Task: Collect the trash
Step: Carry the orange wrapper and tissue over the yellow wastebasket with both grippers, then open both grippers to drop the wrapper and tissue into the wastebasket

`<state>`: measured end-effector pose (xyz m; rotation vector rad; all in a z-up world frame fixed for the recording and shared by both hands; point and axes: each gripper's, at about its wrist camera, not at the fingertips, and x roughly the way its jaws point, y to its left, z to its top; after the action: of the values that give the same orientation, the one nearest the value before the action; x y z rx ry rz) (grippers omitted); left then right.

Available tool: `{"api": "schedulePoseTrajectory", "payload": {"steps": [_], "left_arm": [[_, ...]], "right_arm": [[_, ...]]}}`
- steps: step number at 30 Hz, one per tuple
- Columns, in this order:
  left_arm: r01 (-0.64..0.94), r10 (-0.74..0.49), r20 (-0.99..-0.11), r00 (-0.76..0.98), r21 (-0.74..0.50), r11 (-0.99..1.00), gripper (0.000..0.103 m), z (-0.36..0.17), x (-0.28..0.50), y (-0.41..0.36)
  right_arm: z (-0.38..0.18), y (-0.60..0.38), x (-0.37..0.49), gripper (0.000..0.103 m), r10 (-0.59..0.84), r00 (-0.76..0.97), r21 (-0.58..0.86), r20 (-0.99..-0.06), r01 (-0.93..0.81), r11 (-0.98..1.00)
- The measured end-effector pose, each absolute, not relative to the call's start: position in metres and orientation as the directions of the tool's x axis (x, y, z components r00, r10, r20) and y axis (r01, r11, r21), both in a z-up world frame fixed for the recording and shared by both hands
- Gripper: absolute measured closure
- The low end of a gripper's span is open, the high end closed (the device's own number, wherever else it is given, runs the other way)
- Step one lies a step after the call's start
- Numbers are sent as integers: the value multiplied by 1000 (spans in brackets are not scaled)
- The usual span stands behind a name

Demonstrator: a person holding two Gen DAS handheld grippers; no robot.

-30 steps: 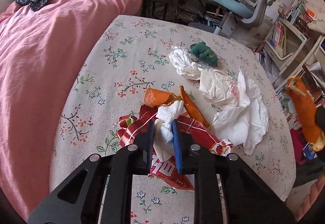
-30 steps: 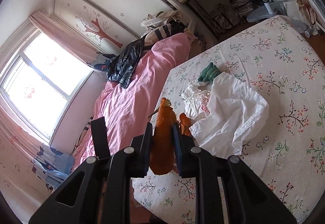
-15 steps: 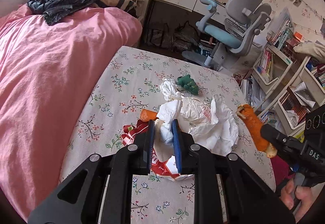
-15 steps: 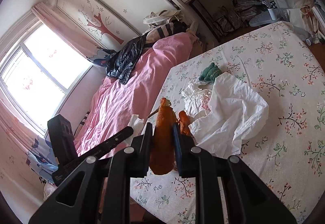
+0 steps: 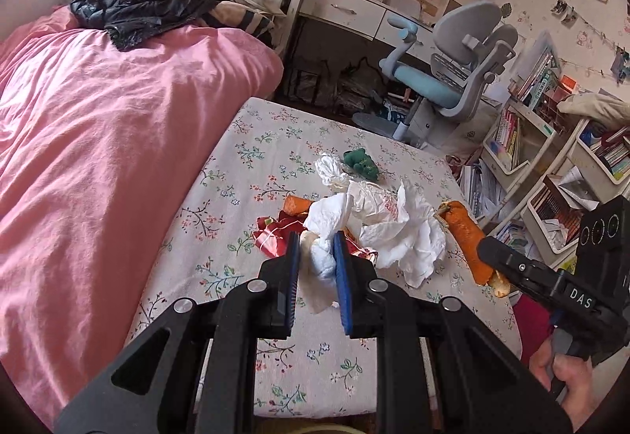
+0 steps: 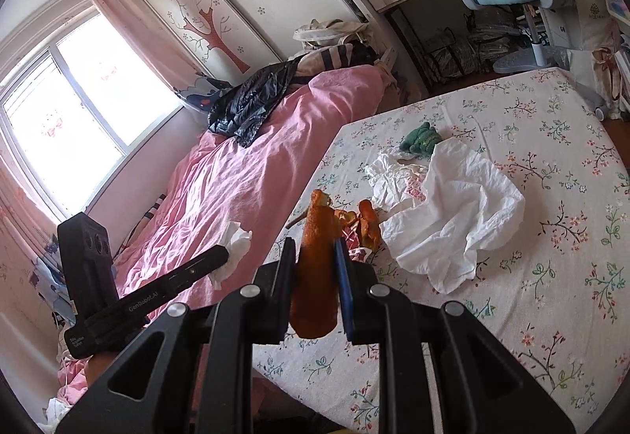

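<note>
My left fingers [image 5: 315, 256] pinched a tissue [image 5: 321, 260], my right fingers [image 6: 315, 268] an orange peel [image 6: 315, 276], both lifted off the worktop [image 5: 275, 351]; next I needed a bin

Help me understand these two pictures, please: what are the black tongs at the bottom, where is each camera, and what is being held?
There is no robot here. A person holds a hand-held gripper in each hand, and each carries a wide-angle camera looking forward along its two fingers, so each picture shows its own gripper from behind.

In the left wrist view, the left gripper is shut on a white tissue. At the right edge of that view you see the other gripper and the person's hand.

In the right wrist view, the right gripper is shut on an orange peel.

Below them is a table with a floral cloth. On it lie a white paper heap, a red wrapper, more peel and a small green toy. A pink bed stands beside it.
</note>
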<state>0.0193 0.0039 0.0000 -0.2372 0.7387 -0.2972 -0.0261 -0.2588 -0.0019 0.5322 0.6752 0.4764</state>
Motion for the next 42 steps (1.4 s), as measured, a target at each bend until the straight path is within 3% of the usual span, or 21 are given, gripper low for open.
{"api": "schedulePoseTrajectory", "payload": {"steps": [27, 33, 35, 39, 41, 42], "left_arm": [[209, -375, -660, 652, -319, 925, 86, -21, -82, 16], [227, -387, -696, 605, -316, 921, 86, -40, -111, 11], [231, -388, -713, 584, -313, 921, 86, -48, -123, 9], [254, -370, -764, 529, -274, 928, 86, -66, -148, -1], [277, -365, -805, 468, -259, 925, 86, -79, -157, -8], [289, -364, -825, 433, -256, 922, 81, -87, -161, -11]], "right_arm": [[-87, -183, -192, 81, 609, 509, 623, -608, -170, 763], [-100, -188, -209, 76, 578, 492, 609, -652, -115, 785], [-102, -194, -212, 66, 566, 495, 608, -660, -92, 789], [-98, -205, -214, 64, 546, 540, 615, -641, -64, 786], [-96, -209, -217, 57, 534, 563, 611, -630, -64, 789], [-94, -209, -218, 56, 528, 574, 608, -625, -65, 791]]}}
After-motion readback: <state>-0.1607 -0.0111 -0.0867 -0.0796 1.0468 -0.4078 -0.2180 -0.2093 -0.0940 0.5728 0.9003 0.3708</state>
